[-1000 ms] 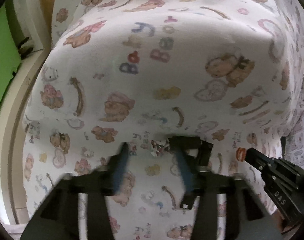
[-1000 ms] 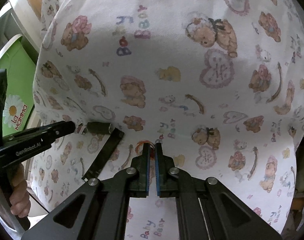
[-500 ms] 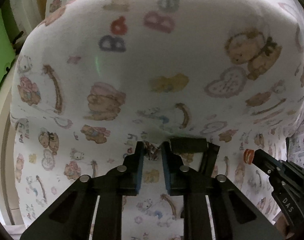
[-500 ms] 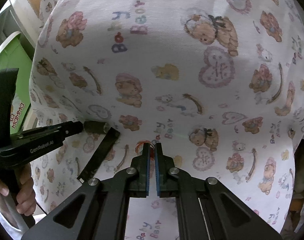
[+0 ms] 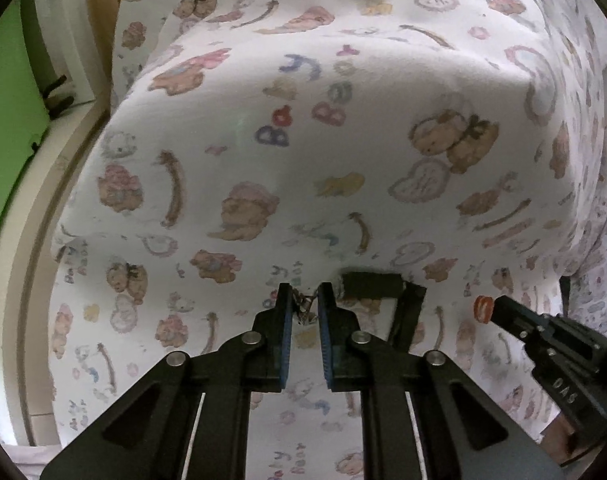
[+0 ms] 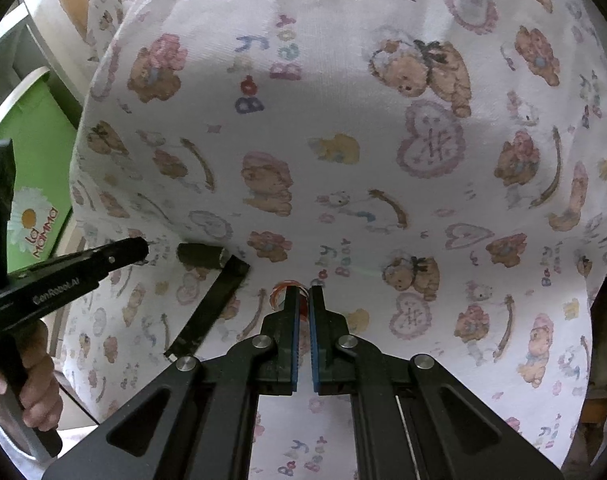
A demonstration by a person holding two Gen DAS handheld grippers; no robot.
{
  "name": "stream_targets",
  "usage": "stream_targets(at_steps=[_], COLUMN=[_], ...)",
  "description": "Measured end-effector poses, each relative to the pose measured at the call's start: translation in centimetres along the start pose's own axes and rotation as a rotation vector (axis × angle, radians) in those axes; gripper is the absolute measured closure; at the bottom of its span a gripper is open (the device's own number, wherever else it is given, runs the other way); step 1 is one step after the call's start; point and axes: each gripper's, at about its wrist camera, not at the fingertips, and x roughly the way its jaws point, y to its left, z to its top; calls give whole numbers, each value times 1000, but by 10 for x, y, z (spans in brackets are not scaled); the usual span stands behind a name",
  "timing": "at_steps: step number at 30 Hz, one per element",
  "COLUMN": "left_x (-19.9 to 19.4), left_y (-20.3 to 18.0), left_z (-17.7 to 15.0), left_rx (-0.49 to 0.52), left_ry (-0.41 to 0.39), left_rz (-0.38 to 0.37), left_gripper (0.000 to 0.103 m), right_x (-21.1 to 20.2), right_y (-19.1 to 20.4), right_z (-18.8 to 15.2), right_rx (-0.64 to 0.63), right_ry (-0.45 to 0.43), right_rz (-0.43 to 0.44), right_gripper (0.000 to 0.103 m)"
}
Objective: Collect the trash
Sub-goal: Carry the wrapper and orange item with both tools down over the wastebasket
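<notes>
The left tongs [image 5: 304, 304] have just closed and now pinch a small crumpled scrap of wrapper [image 5: 305, 307] between their blue pads, right at the tips, on a surface covered by a teddy-bear print cloth [image 5: 343, 152]. Just beyond and to the right of those tips lies a dark cylinder [image 5: 373, 285] with a flat black strip [image 5: 407, 312] running back from it. The right tongs [image 6: 302, 298] are clamped together on a small orange-red piece [image 6: 281, 292] whose edge shows to the left of their tips. Left of them, a person's hand [image 6: 37, 364] grips the handle of the left tongs, with a green box [image 6: 35, 184] past the cloth's edge
</notes>
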Motion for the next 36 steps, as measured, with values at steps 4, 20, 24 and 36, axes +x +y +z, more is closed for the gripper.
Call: stream_targets(at_steps=[4, 20, 24, 36], left_x=[-8, -82, -107, -154], left_y=[3, 7, -9, -29], left_z=[-16, -56, -70, -148], left_rx=[4, -52, -13, -3], left_ry=[-15, -75, -78, -66], left_rz=[42, 32, 32, 61], left_gripper=[91, 91, 91, 90], right_x=[-7, -43, -64, -134], right_y=[-2, 12, 31, 53], right_z=[-4, -27, -39, -126], right_rx=[30, -13, -20, 54], right_ry=[24, -13, -7, -32], right_rz=[69, 34, 60, 145], right_gripper=[98, 98, 98, 98])
